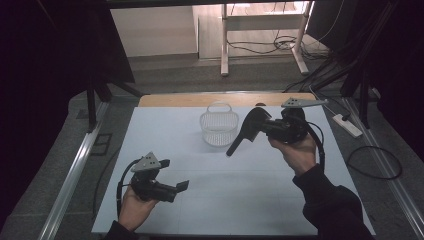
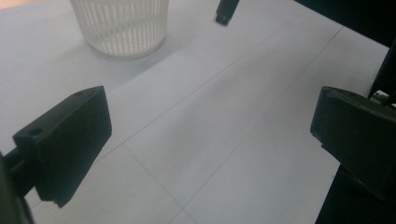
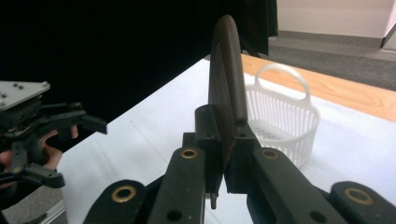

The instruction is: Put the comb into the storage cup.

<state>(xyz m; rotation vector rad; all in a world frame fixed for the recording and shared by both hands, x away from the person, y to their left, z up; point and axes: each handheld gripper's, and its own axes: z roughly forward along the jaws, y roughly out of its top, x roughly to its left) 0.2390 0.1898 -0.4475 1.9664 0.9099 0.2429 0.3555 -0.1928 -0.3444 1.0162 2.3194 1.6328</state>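
Right of the white basket, the right gripper pinches a black spatula aloft, likely bound for the basket; near left, the left gripper waits, fingers spread, empty.

high: overhead, forward-down | gripper views: close, low | shared: basket

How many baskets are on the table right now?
1. The white plastic slatted basket with a loop handle stands at the table's far middle, left of the black spatula clamped in the right gripper.
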